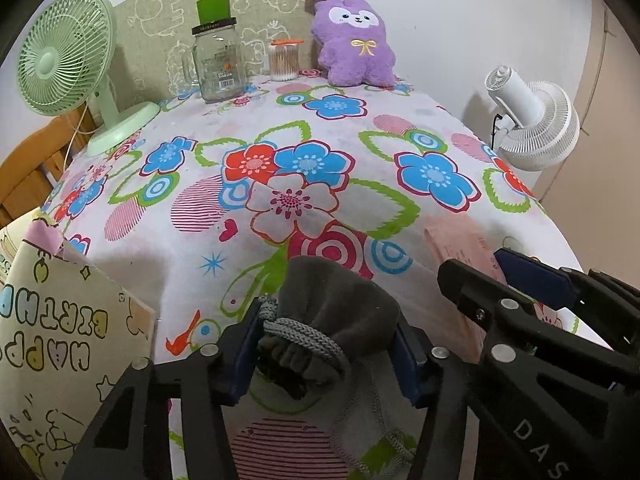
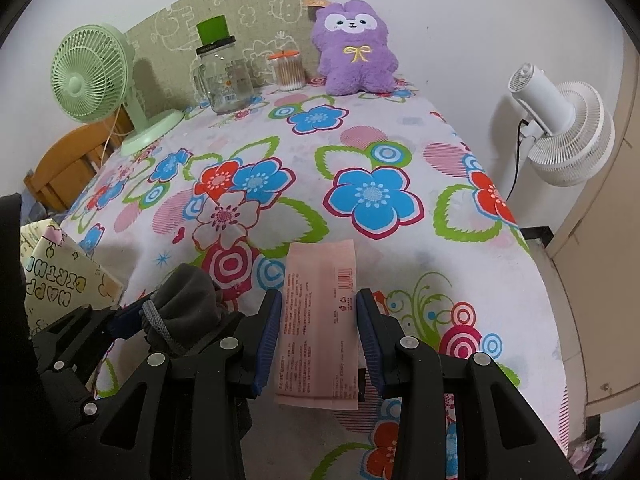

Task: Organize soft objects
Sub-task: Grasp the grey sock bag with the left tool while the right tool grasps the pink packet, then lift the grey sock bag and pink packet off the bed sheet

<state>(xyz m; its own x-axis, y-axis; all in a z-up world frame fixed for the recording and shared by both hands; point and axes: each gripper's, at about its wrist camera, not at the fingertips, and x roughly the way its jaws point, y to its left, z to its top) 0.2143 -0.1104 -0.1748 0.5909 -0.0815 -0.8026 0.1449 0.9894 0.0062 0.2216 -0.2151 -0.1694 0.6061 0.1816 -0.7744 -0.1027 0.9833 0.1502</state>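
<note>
1. Left gripper [image 1: 326, 354], bottom centre of the left wrist view: jaws closed on a dark grey drawstring pouch [image 1: 340, 312], blue pads pressing its gathered neck on both sides.
2. Grey braided cord [image 1: 304, 334] wrapped around that neck, a loose end trailing down to the lower edge of the frame.
3. Same pouch visible at lower left of the right wrist view, pinched in the left gripper, near a pale birthday-print gift bag [image 2: 60, 280] at the left edge.
4. Right gripper [image 2: 318, 344], bottom centre of the right wrist view: jaws open, one either side of a flat pink packet [image 2: 320, 320]; small gaps visible between pads and packet, no grip.
5. Packet lying flat on the flower-print cloth of the worktop [image 2: 360, 152], barcode toward its upper right corner, printed text running along its length.
6. Top of both frames, at the far edge of the worktop: purple plush toy [image 2: 354, 48] upright against the wall, right of centre.
7. Left of the plush: clear tub of cotton swabs [image 2: 288, 74] with an orange lid, then a glass jar [image 2: 224, 80] with a green cup on top.
8. Upper left: green desk fan [image 2: 94, 76] standing on the worktop corner.
9. Right edge, off the worktop: white fan [image 2: 560, 128].
</note>
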